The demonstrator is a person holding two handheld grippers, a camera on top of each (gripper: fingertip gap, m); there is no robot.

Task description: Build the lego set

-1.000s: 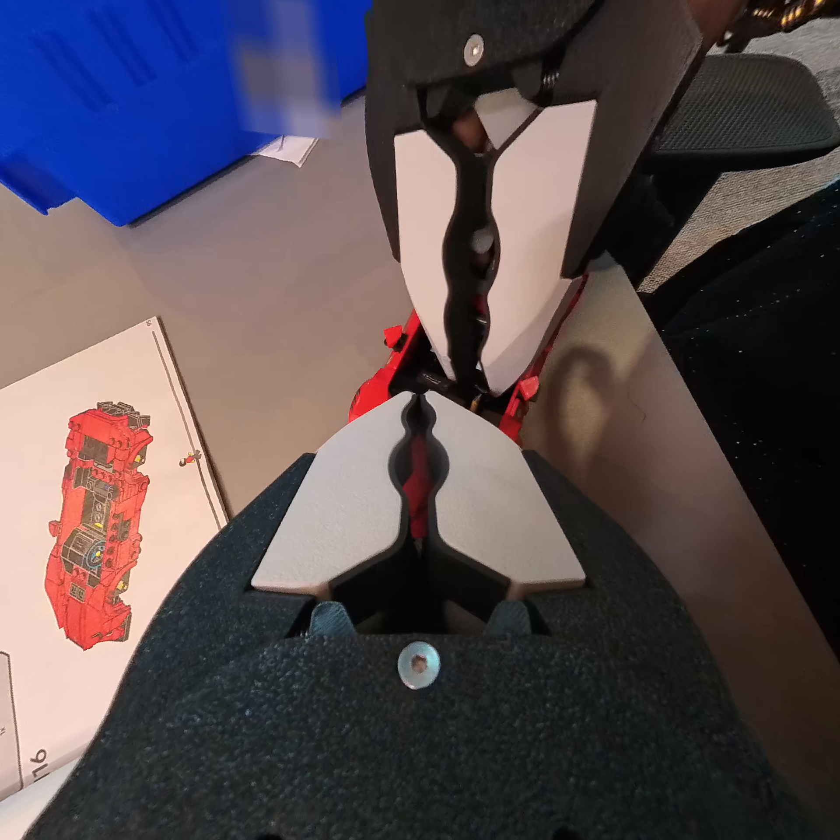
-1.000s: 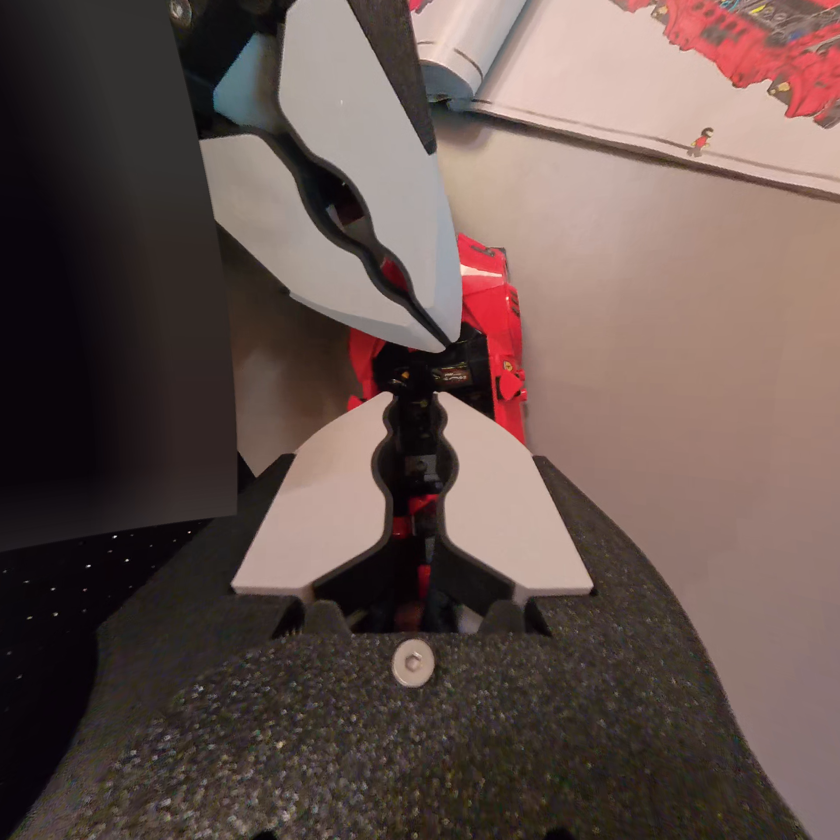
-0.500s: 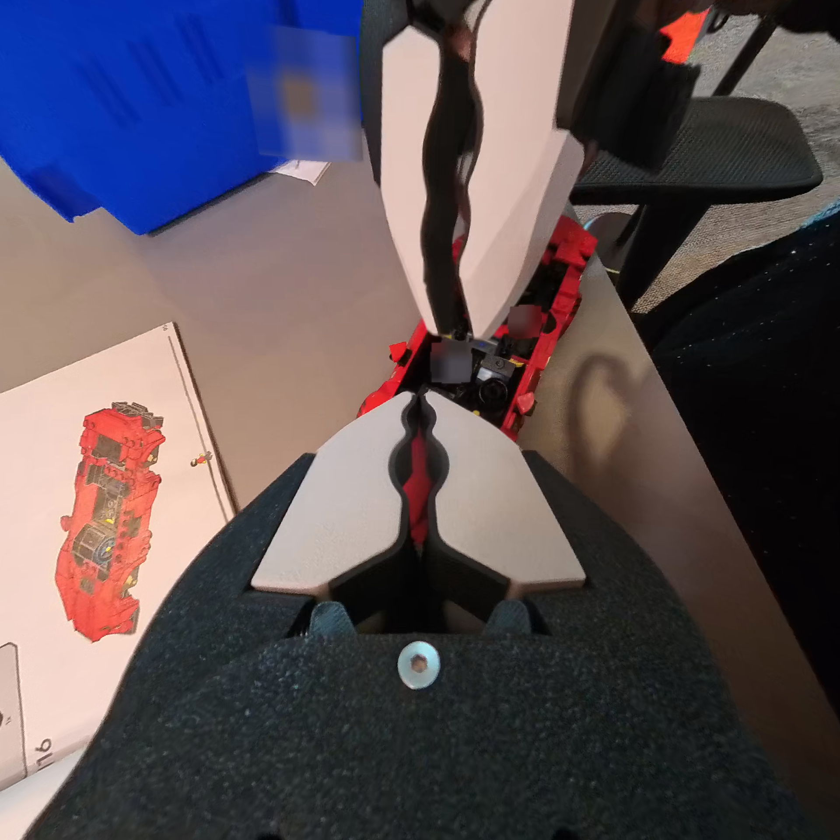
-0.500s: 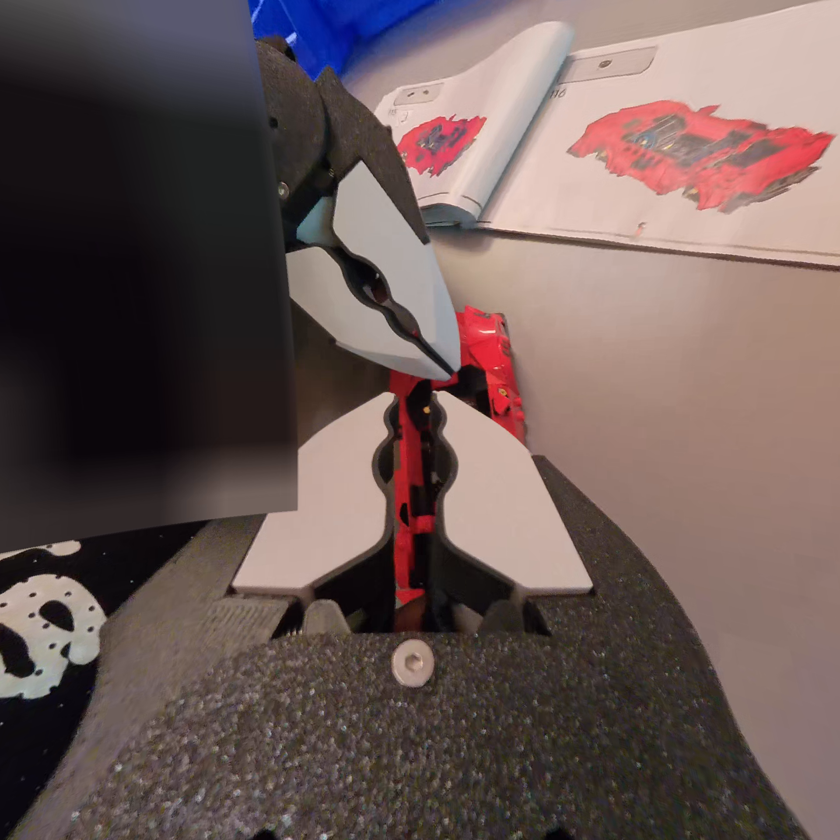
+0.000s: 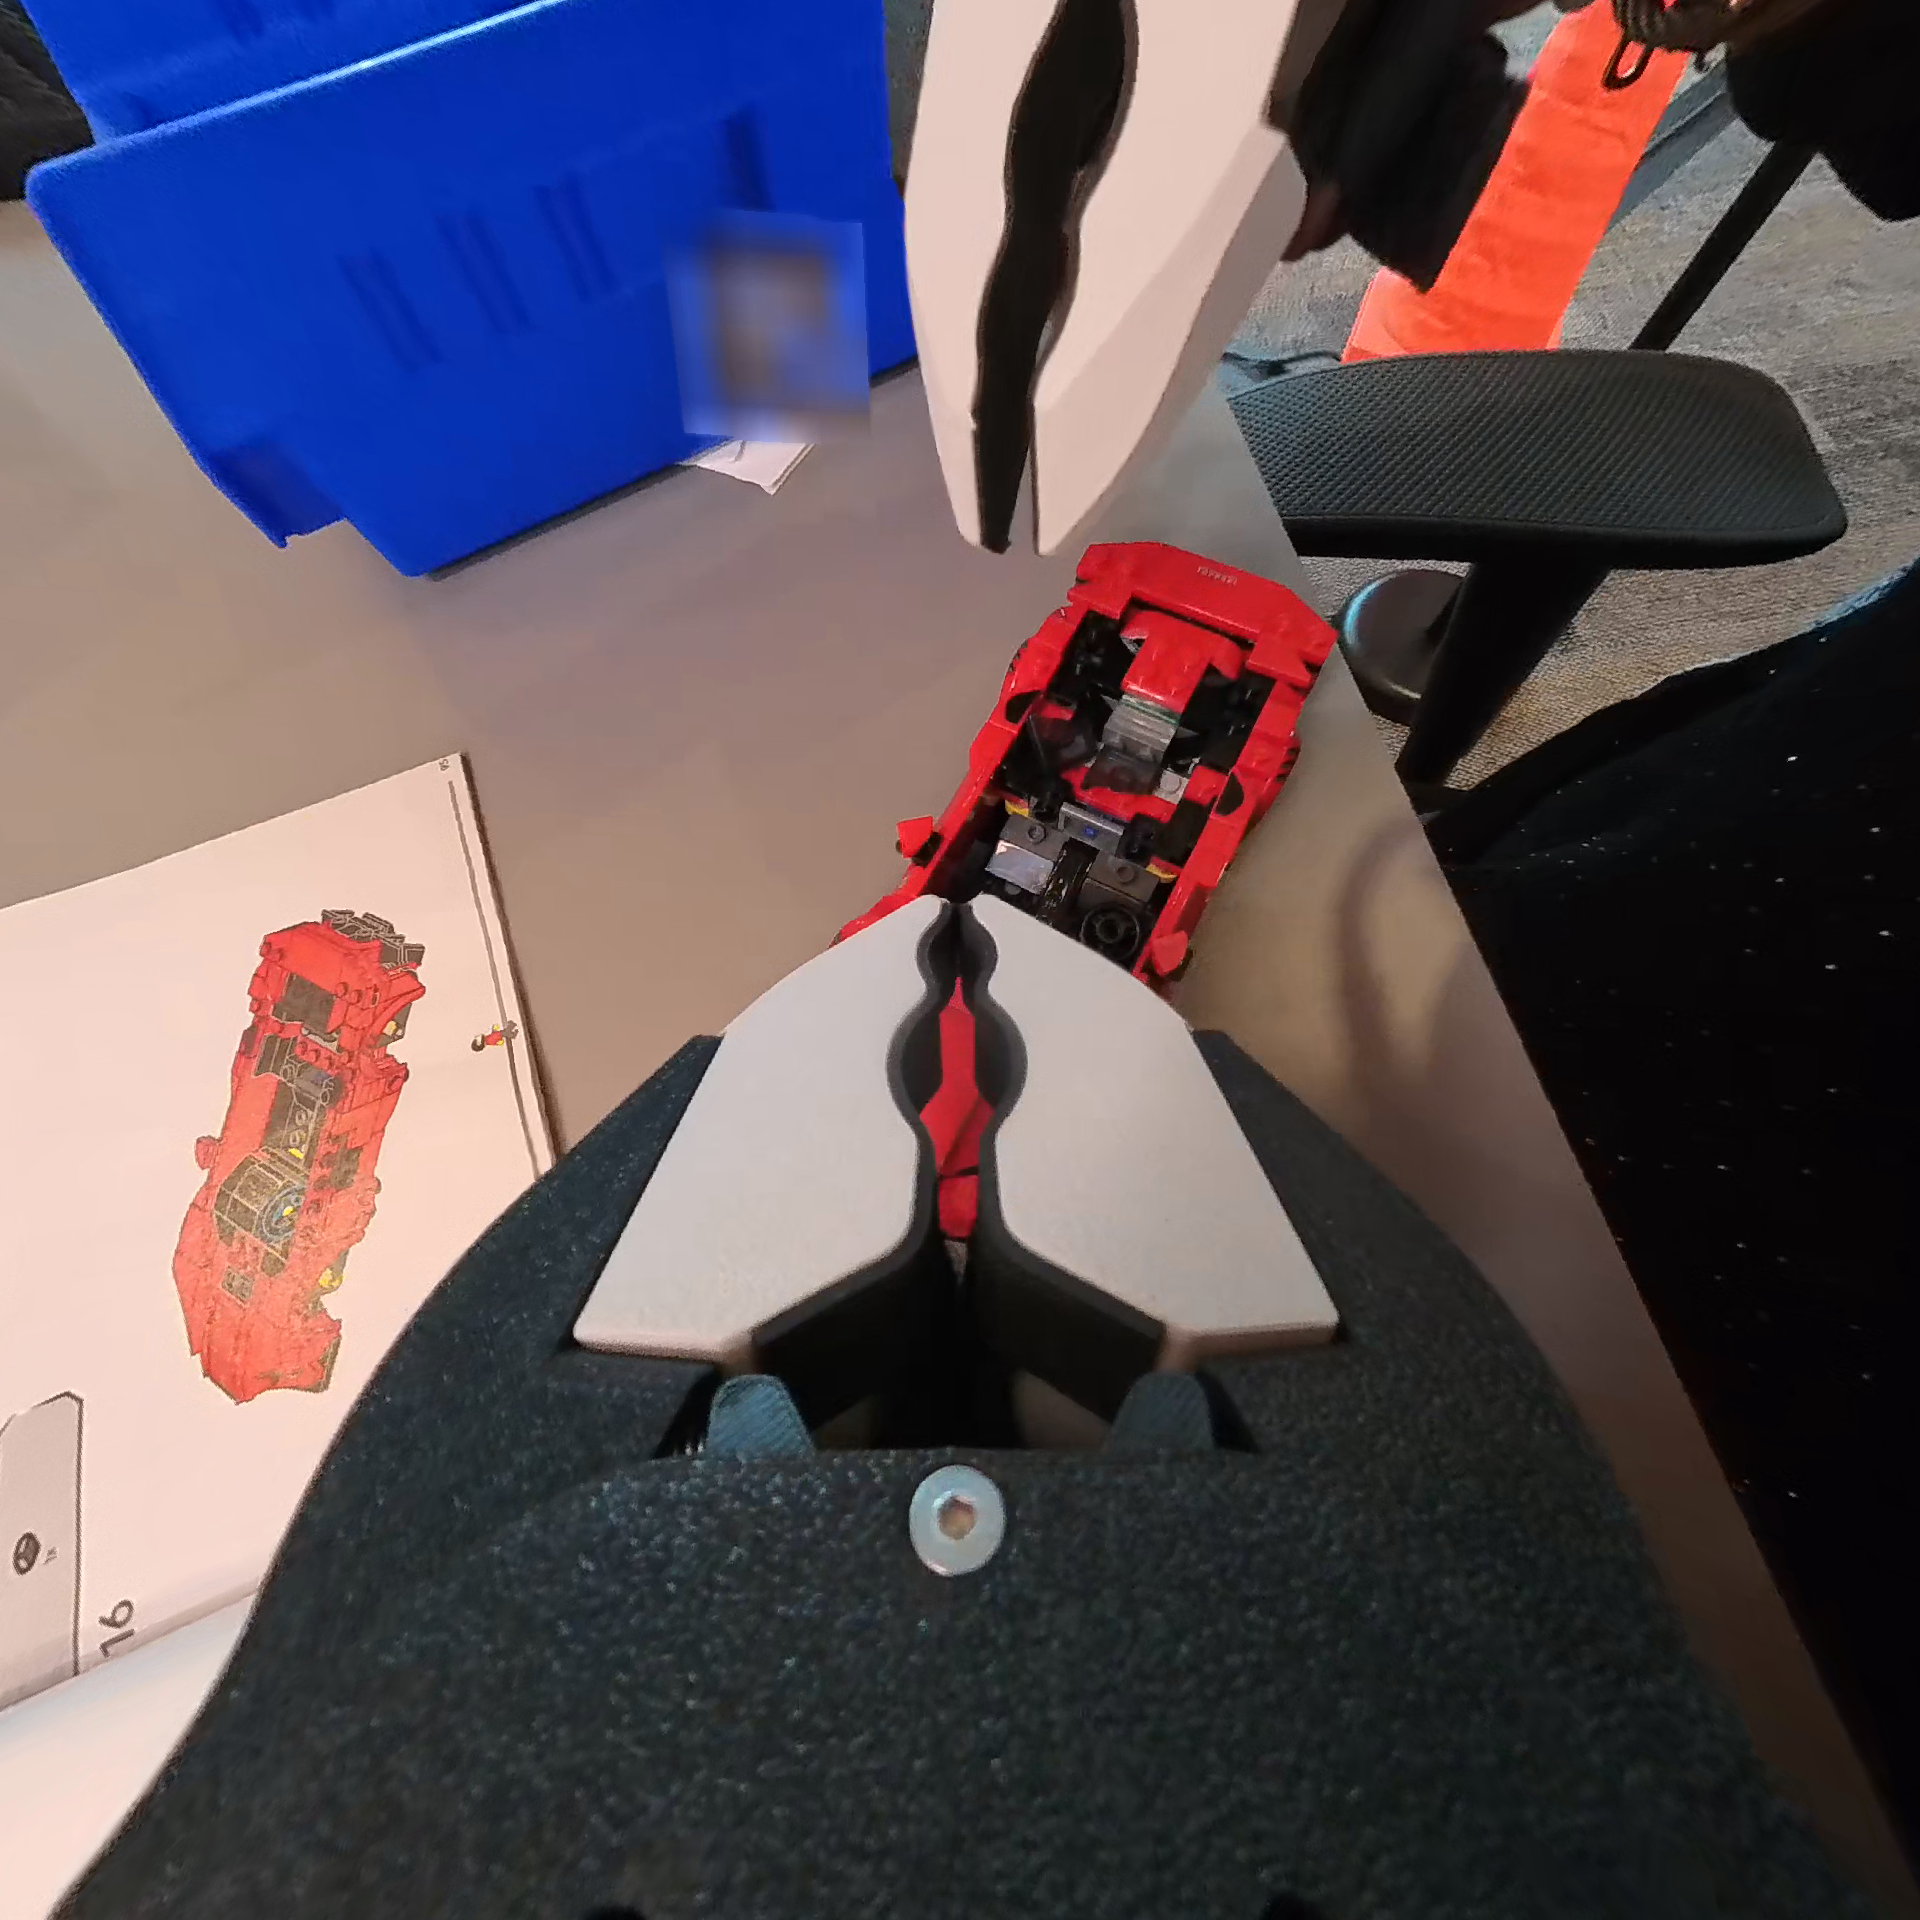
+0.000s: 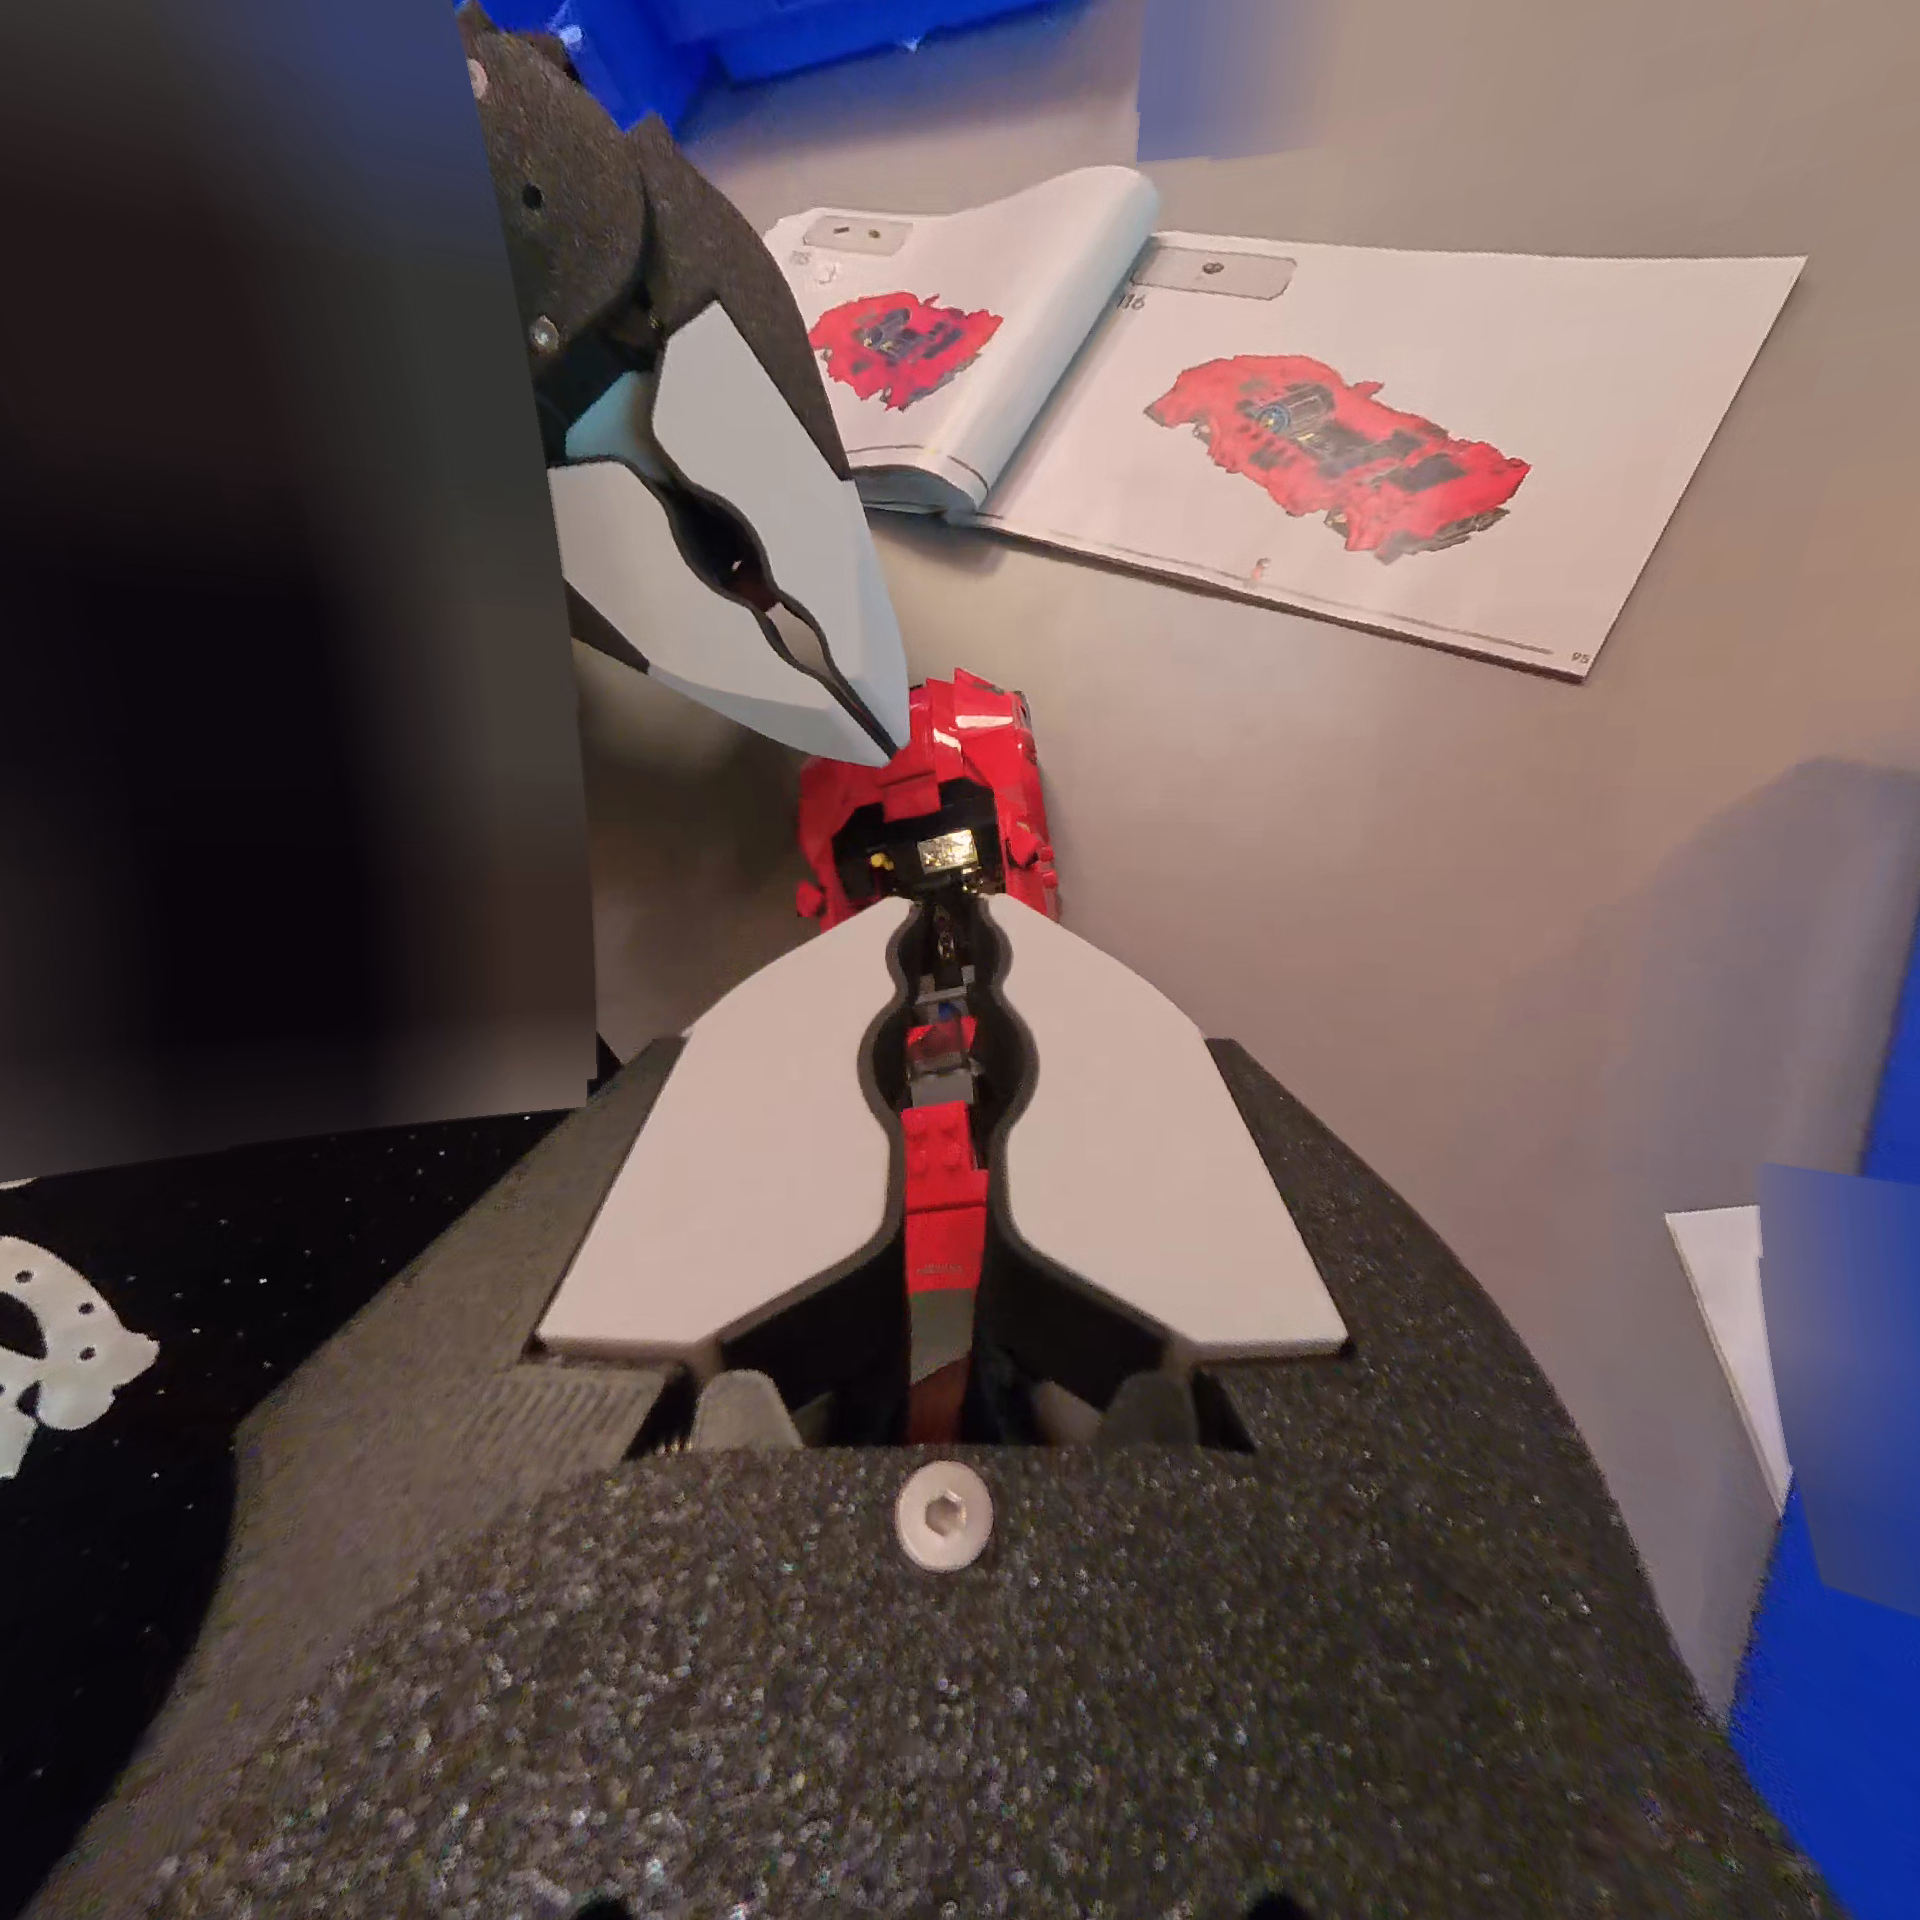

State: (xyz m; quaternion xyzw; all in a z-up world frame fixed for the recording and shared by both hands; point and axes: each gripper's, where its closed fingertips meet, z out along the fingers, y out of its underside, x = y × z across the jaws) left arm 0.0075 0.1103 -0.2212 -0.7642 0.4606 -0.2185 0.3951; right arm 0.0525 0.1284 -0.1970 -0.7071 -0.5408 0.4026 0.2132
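A partly built red lego car [image 5: 1132,769] lies on the grey table near its right edge, its open top showing black and grey parts. My left gripper [image 5: 951,909] is shut, and its tips rest on the car's front end. The right wrist view shows those tips [image 6: 890,750] touching the red hood [image 6: 977,748]. My right gripper [image 6: 945,909] is shut and looks empty. It hangs in the air above the car's rear and shows at the top of the left wrist view [image 5: 1003,540]. The open instruction booklet [image 5: 260,1091] lies to the left of the car.
A blue bin [image 5: 416,260] stands at the back left. A black chair [image 5: 1538,457] and an orange cone [image 5: 1507,239] are beyond the table's right edge. The booklet [image 6: 1351,447] and a white sheet [image 6: 1725,1340] show in the right wrist view. The gap from one gripper's tips to the other's is roughly 6 centimetres.
My right gripper has lifted up and back from the car's open middle, uncovering the whole car. My left gripper has stayed on the car's front end.
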